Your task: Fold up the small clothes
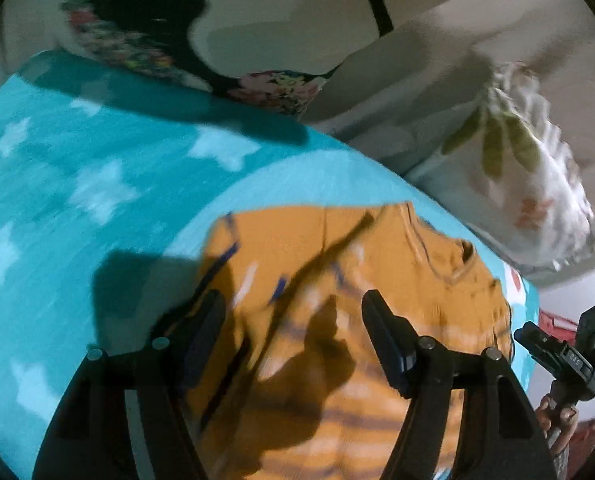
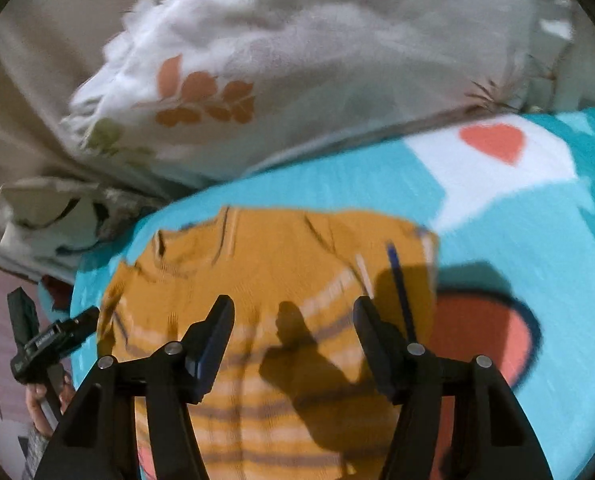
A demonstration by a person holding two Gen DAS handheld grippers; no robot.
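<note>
A small mustard-orange knitted sweater (image 1: 337, 280) with pale and dark stripes lies on a turquoise blanket (image 1: 77, 184); it also shows in the right wrist view (image 2: 281, 264). My left gripper (image 1: 293, 300) is open and empty, held above the sweater's lower part. My right gripper (image 2: 293, 304) is open and empty, also above the striped part of the sweater. The right gripper's body shows at the right edge of the left wrist view (image 1: 565, 352). The left gripper's body shows at the left edge of the right wrist view (image 2: 45, 340). Both views are motion-blurred.
A white pillow with leaf prints (image 2: 297, 64) lies beyond the sweater, also in the left wrist view (image 1: 529, 176). A dark floral garment (image 1: 149, 36) lies at the far end of the blanket. The blanket (image 2: 517, 216) bears a red heart on white.
</note>
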